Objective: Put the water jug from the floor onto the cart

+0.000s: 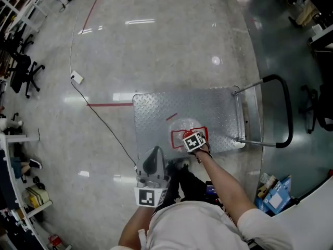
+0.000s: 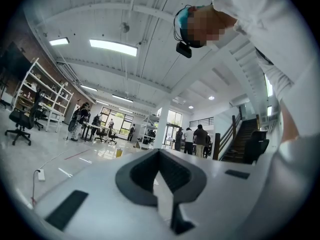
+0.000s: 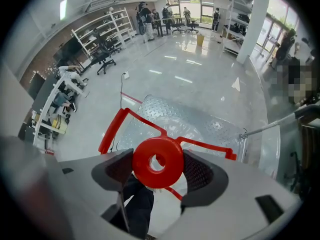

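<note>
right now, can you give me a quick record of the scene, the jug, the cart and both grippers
water jug: clear, with a red cap, over the cart deck; cannot tell if it is set down
cart: diamond-plate deck, black handle at its right end in the head view
right gripper: shut on the water jug's red cap
left gripper: shut, empty, held close to the person, off the cart

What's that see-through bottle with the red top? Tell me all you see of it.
The clear plastic water jug has a round red cap with a central hole and a red carrying frame. The right gripper grips the cap. It is upright over the grey checker-plate cart deck; resting or lifted, I cannot tell.
</note>
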Tool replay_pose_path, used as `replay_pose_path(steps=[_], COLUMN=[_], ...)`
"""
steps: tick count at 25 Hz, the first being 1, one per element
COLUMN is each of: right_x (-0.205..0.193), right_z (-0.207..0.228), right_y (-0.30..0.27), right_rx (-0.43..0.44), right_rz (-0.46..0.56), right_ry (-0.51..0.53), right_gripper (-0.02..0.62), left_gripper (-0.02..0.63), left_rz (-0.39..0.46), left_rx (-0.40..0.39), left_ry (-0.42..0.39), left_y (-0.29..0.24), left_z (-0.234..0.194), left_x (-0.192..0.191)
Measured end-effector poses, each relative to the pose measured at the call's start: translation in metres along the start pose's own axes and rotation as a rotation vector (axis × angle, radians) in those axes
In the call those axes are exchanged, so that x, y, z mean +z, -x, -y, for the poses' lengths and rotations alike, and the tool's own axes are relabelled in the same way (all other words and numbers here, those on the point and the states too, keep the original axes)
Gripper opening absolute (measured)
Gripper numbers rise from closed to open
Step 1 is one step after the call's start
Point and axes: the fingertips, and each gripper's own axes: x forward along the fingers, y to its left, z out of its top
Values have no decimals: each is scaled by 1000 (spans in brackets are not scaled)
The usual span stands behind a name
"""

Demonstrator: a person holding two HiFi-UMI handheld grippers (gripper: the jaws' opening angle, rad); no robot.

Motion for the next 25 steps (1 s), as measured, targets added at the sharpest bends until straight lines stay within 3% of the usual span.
replay_pose_path(steps=[9, 15, 19, 25], right_x=[5, 16, 19, 20], right_z=[2, 1, 11, 6], right_y=[24, 59, 95, 146], right_rx=[-18, -21, -118, -133], right_rz=[50, 148, 248, 368], right_ry=[17, -46, -80, -114], right_gripper=[302, 293, 62, 12], left_gripper=[3, 3, 3, 3], left_rz=[18, 42, 64, 94], left_rx=[6, -26, -60, -79], left_ry=[2, -12, -36, -26], left_y=[4, 0, 2, 1], left_z=[2, 14, 31, 44], left_x=[4, 15, 27, 42])
